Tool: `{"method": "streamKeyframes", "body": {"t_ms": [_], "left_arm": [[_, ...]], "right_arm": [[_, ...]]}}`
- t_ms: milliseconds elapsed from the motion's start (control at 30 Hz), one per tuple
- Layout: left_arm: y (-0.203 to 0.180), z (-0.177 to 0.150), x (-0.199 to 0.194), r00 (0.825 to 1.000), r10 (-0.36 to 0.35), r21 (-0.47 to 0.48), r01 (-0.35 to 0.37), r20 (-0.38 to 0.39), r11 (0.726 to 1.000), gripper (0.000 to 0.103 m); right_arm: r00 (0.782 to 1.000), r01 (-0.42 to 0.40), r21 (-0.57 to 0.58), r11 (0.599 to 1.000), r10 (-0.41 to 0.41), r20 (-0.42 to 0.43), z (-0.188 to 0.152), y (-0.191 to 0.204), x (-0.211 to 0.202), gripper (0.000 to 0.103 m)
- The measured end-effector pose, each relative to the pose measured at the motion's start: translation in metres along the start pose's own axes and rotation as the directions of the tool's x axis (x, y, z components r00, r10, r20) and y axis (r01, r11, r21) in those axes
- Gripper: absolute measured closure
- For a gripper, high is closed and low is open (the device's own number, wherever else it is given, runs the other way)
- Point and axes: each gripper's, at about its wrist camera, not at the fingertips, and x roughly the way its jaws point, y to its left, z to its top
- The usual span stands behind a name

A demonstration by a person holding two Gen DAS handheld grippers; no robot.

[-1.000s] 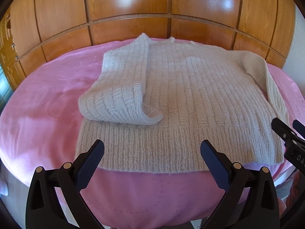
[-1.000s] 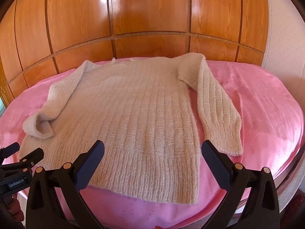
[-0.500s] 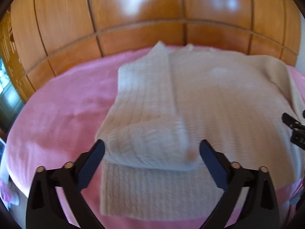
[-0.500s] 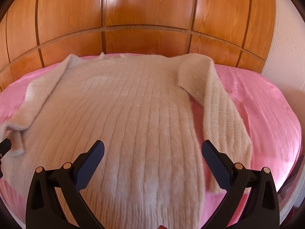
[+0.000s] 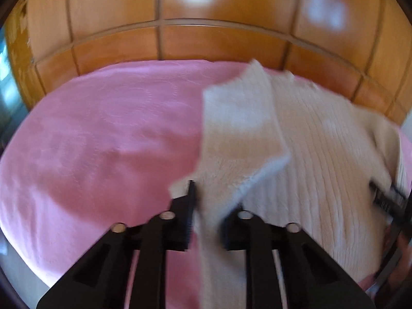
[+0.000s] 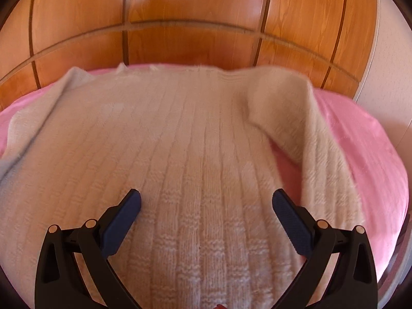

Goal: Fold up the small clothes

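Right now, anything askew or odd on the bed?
Nothing damaged or spilled. The cream knitted sweater lies mid-fold on the pink bedspread: one sleeve is folded over its body, the other trails loose beside it. The left tongs are closing on sweater fabric; the right tongs hover open.

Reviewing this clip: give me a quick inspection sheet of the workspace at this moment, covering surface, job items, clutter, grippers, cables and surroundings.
Surface: pink bedcover, smooth, bare to the left of the garment.
Job's things: cream knit sweater lying flat; one sleeve folded over its body, the other sleeve alongside.
Clutter: nothing seen.
Grippers: left gripper closing its jaws on the sweater's edge, fabric between them; right gripper open over the sweater's body, holding nothing.
Cables: nothing seen.
Surroundings: wooden panelled wall behind the bed.
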Motion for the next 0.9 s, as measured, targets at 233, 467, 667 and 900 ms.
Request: {"method": "streamKeyframes", "body": {"t_ms": [233, 467, 667, 900], "left_arm": [[0.073, 0.044, 0.019, 0.999, 0.053, -0.124, -0.054, -0.008, 0.991, 0.095], [0.140, 0.067, 0.046, 0.979, 0.202, -0.247, -0.197, -0.006, 0.949, 0.096], [0.193, 0.082, 0.066, 0.937, 0.346, -0.335, -0.339, -0.042, 0.879, 0.083], [0.201, 0.077, 0.035, 0.878, 0.476, -0.493, -0.392, 0.052, 0.777, 0.017]], "right_arm": [[1.000, 0.004, 0.001, 1.000, -0.004, 0.011, -0.005, 0.000, -0.001, 0.002], [1.000, -0.028, 0.030, 0.999, 0.029, -0.006, -0.006, -0.002, 0.002, 0.002], [0.999, -0.034, 0.035, 0.999, 0.034, -0.006, -0.008, -0.003, 0.002, 0.002], [0.999, -0.034, 0.035, 0.999, 0.035, -0.006, -0.008, -0.002, 0.003, 0.002]]}}
